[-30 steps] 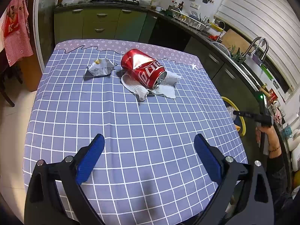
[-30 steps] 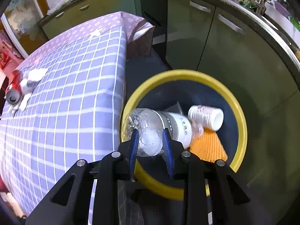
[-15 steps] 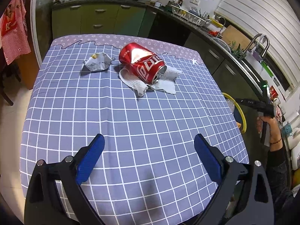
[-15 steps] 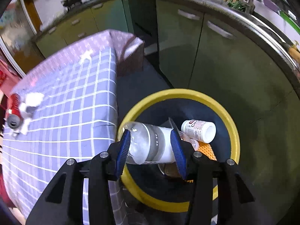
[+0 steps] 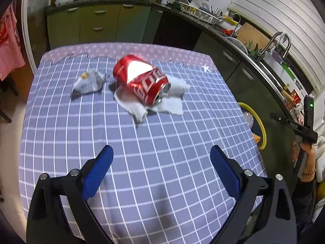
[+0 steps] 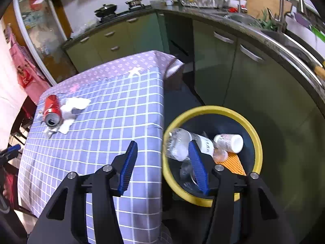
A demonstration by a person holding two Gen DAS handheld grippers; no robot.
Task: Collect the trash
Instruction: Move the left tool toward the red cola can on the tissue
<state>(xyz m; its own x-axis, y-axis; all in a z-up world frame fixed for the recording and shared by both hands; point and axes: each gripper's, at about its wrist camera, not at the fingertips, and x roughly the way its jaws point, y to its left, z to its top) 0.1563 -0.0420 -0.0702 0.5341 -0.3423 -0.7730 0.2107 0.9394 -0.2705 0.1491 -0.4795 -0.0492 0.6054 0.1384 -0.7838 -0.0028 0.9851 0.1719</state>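
Observation:
A red soda can (image 5: 141, 81) lies on its side on white tissue (image 5: 172, 103) on the checked table; it also shows in the right wrist view (image 6: 52, 112). A crumpled grey wrapper (image 5: 88, 81) lies to its left. My left gripper (image 5: 160, 164) is open and empty over the table's near part. My right gripper (image 6: 162, 158) is open and empty at the table's right edge, above the yellow-rimmed bin (image 6: 258, 140). A clear plastic bottle (image 6: 182, 144) rests in the bin against its rim, beside a white bottle (image 6: 229, 142) and an orange item (image 6: 233, 162).
Green kitchen cabinets (image 6: 243, 71) and a counter with a sink (image 5: 278, 46) run along the right and far sides. The bin (image 5: 261, 126) stands on the floor right of the table (image 5: 142, 172). A red cloth (image 5: 8, 50) hangs at the left.
My right gripper has opened and let go of the clear bottle, which now lies in the bin. It has lifted and swung towards the table. My left gripper has moved closer to the can.

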